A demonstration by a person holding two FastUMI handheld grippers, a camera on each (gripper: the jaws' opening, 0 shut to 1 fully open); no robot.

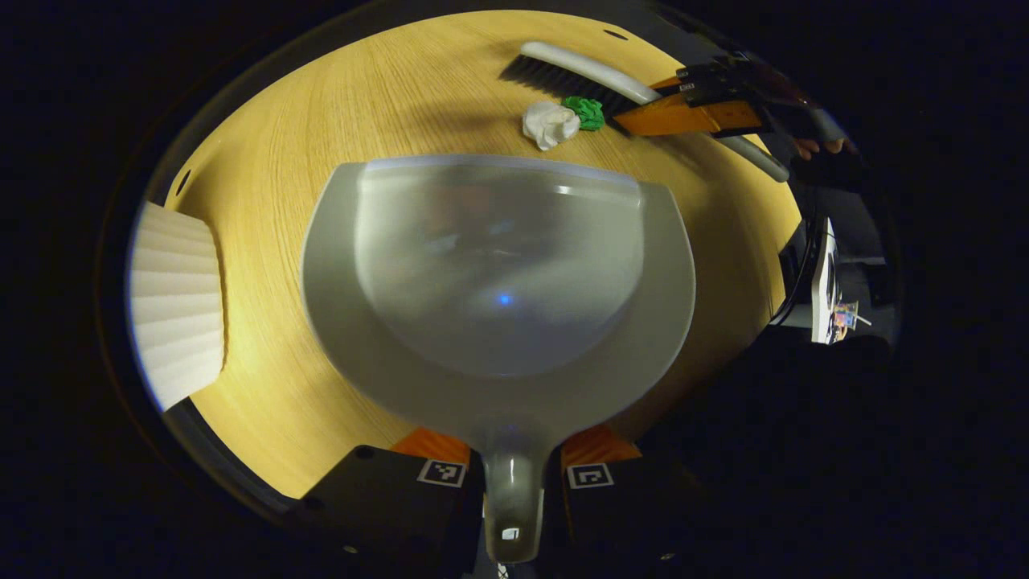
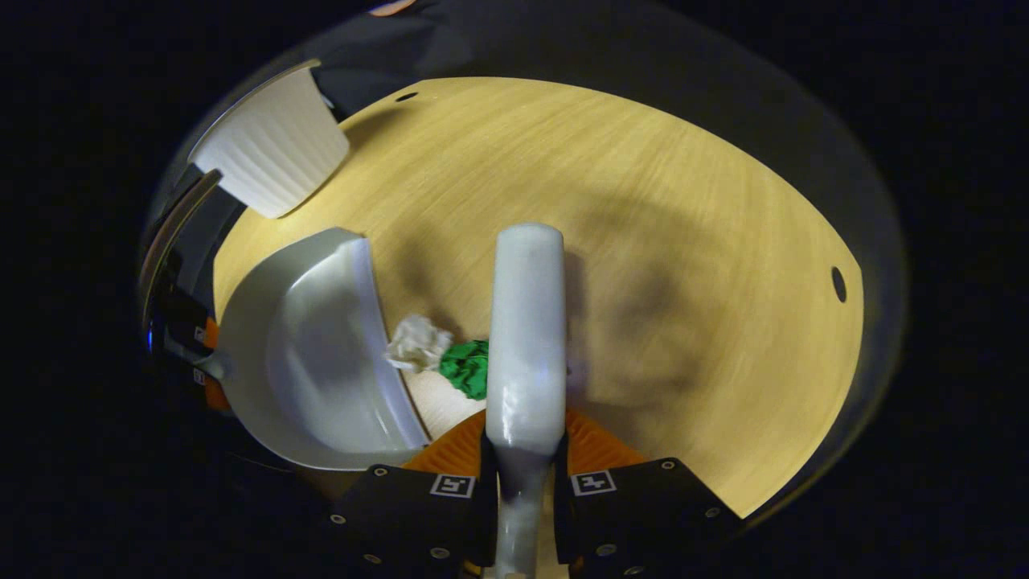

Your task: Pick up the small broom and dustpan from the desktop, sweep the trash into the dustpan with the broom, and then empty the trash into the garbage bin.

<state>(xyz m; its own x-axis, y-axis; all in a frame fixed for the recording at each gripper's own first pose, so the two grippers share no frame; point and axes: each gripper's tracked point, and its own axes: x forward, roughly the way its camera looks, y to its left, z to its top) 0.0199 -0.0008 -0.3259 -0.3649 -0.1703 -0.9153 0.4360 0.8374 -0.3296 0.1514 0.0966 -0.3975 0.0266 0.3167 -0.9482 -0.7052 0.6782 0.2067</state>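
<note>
I am holding the dustpan in my left claw and the broom in my right claw, both clamped tight, risking flicking the trash at frame centre past the lip.

Left gripper: both fingers closed onto the narrow grey plastic handle of the pale grey dustpan, one finger each side of the stem, fingers pointing forward and down toward the light wooden desktop

Right gripper: both fingers clamped on the neck of the white plastic hand broom, handle running straight out between them

Right gripper as seen from the left gripper view: far right of the desktop, lying low and nearly level, fingers aimed leftward along the broom. Fingertips of the person's hand visible just behind it, gripping the body
</note>
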